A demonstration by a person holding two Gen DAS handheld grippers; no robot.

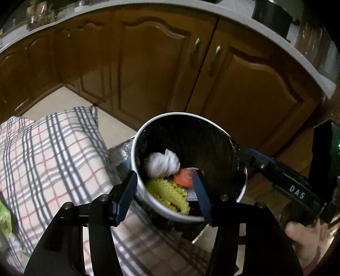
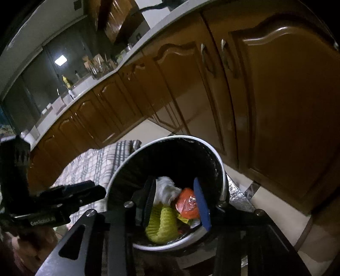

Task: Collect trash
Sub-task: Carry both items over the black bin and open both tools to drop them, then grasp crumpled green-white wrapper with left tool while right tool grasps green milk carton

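A round bin (image 1: pixel 136 148) with a white rim and black liner stands just below both grippers. Inside lie a crumpled white wad (image 1: pixel 161 163), an orange wrapper (image 1: pixel 183 179) and a yellow-green net (image 1: pixel 167 195). My left gripper (image 1: pixel 164 175) is open over the bin's near rim, one finger outside the wall and one over the inside, holding nothing. My right gripper (image 2: pixel 173 180) is open above the bin (image 2: pixel 221 161), over the white wad (image 2: pixel 167 186), orange wrapper (image 2: pixel 188 203) and net (image 2: pixel 163 225), with nothing gripped. Each view shows the other gripper, the right (image 1: pixel 250 157) and the left (image 2: pixel 99 191).
A checked cloth (image 1: pixel 53 148) lies left of the bin on a raised surface. Brown wooden cabinet doors (image 1: pixel 159 63) with metal handles stand close behind, under a grey countertop (image 1: pixel 233 19). Pale floor tile (image 1: pixel 110 125) shows between them. A hand (image 1: pixel 303 235) grips the right tool.
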